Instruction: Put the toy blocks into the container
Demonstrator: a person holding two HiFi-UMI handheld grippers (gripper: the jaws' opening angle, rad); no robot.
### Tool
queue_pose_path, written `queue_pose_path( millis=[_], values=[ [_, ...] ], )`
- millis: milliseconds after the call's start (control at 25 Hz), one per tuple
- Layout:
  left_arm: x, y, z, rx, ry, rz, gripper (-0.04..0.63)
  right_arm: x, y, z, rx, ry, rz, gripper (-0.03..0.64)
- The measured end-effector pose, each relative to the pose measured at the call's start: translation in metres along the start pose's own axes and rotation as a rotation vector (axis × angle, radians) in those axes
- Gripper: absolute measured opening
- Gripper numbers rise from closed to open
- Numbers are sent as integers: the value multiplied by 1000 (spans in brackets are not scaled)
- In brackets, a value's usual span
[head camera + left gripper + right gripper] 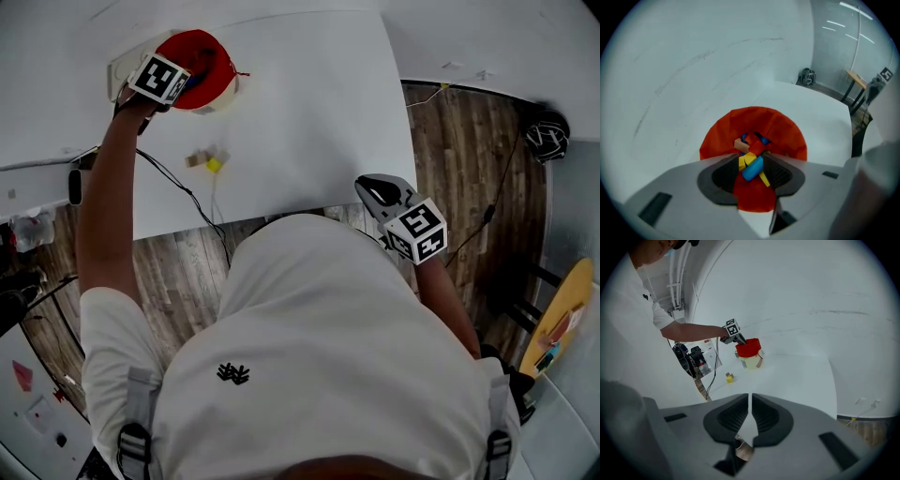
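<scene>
The red container (204, 54) stands at the table's far left, with my left gripper (187, 80) pointing down into it. In the left gripper view the container (754, 123) holds several coloured blocks, and a blue cylinder block (752, 168) lies between the parted jaws of the left gripper (752, 160), which do not press on it. A tan block (196, 159) and a yellow block (215, 165) lie on the white table (309, 112). My right gripper (377, 190) hovers at the table's near right edge, shut and empty. From the right gripper (750, 401) view the container (748, 348) and yellow block (729, 378) are far off.
A black cable (183, 192) runs over the table's near left edge by the loose blocks. Wooden floor (469, 150) lies to the right of the table. Bags and clutter (691, 359) sit on the floor beyond the table's left end.
</scene>
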State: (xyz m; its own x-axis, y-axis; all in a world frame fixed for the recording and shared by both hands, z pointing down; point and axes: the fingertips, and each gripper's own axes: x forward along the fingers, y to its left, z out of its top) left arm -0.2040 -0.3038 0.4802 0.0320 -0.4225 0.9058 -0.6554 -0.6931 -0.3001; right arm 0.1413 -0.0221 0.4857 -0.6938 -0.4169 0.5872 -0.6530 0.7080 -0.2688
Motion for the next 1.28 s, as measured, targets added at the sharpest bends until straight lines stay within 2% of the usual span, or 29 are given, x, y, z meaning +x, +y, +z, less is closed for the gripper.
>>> queue_pose_path(
  millis=[320,520,680,840,960,1120,1280],
  values=[
    [-56,-37,-11,-212,-195,16,141,12,-7,11,-77,-21,112,25],
    [-80,-85,-19,-301,-291,17,92,10,-12,12,-126,-29,166,25],
    [-92,-130,-20,-346,-350,31,12,9,-17,5,-150,-26,203,23],
    [-98,-178,-23,-418,-417,29,6,7,-20,-3,-158,-6,240,23],
    [-98,-214,-29,-501,-467,16,6,5,-22,-8,-169,3,263,23],
    [-83,-264,-49,-610,-477,5,6,4,-26,-16,-174,11,277,23],
    [-59,-303,-78,-663,-410,5,6,2,-26,-26,-165,24,285,23]
  ],
)
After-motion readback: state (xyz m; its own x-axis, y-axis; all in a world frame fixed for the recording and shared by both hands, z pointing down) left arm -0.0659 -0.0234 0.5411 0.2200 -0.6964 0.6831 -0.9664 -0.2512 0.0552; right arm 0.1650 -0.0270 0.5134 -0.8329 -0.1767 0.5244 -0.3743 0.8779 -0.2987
